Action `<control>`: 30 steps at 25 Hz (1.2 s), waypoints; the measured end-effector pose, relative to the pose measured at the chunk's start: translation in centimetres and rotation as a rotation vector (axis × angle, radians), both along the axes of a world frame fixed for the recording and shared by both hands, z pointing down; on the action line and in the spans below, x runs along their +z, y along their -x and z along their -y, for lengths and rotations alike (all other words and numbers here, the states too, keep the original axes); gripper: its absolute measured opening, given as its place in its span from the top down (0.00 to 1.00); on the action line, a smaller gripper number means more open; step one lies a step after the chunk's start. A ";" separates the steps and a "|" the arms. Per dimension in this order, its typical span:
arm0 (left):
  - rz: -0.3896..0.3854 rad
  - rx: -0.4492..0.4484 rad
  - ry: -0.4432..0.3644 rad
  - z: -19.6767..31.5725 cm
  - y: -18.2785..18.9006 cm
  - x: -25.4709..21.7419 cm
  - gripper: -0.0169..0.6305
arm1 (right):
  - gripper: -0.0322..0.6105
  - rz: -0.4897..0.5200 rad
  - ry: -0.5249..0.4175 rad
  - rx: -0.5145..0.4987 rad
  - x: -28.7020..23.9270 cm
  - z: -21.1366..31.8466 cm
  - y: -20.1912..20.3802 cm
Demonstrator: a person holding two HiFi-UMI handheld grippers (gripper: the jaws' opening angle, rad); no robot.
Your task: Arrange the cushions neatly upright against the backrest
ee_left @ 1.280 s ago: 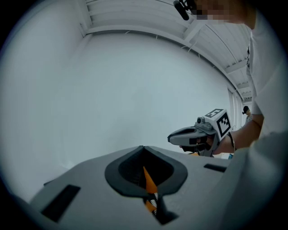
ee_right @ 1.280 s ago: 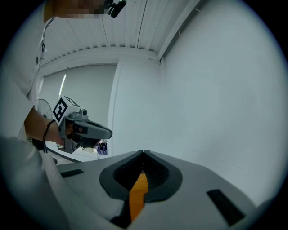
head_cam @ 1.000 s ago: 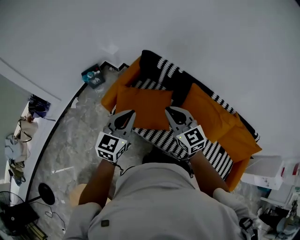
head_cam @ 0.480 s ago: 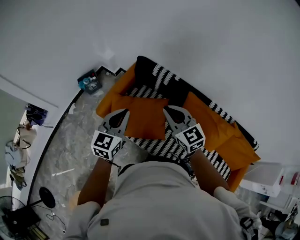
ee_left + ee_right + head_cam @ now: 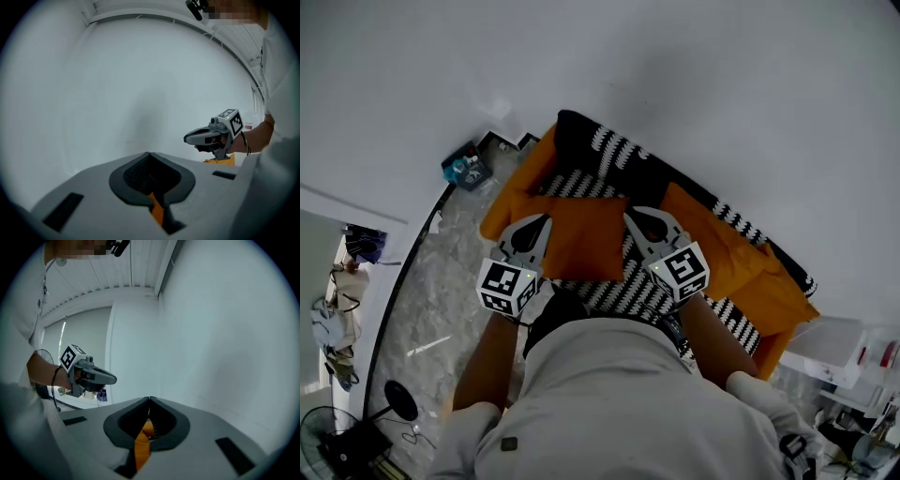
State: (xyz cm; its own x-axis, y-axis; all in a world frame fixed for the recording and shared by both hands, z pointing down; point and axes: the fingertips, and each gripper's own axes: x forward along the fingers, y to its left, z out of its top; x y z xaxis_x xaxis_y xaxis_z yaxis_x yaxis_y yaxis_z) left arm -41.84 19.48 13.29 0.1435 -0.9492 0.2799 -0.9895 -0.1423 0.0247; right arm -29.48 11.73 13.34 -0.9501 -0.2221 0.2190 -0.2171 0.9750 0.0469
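Cushion [image 5: 581, 239] is hanging over the sofa seat [image 5: 611, 287], left tongs [image 5: 540, 225] and right tongs [image 5: 634, 221] each pinching an orange edge, not yet standing against the backrest [image 5: 614, 155]; placing is remaining.

Soft, even, cool daylight fills all three views; the white wall [image 5: 722, 84] carries only faint shading and no glare, while the orange cushion [image 5: 581, 239] looks muted. Both gripper views bulge strongly, fade to black at their round edges, and blur the nearest foreground.
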 end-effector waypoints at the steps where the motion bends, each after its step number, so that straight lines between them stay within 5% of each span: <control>1: -0.002 0.002 0.005 0.5 0.4 0.3 0.96 | 0.91 -0.003 0.006 0.002 0.3 0.4 0.3; 14: 0.000 0.099 0.089 7.0 7.3 3.8 0.96 | 0.91 -0.068 0.068 0.036 4.2 5.6 6.8; 30: 0.059 0.233 0.299 12.8 14.4 14.2 0.93 | 0.86 -0.226 0.160 0.048 15.6 11.0 13.2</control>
State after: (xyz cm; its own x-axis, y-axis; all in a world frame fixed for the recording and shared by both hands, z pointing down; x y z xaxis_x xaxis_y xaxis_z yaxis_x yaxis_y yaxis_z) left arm -56.27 6.65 27.47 0.3206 -0.7682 0.5541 -0.9326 -0.3583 0.0429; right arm -42.63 0.68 28.96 -0.8625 -0.2108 0.4601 -0.2643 0.9629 -0.0543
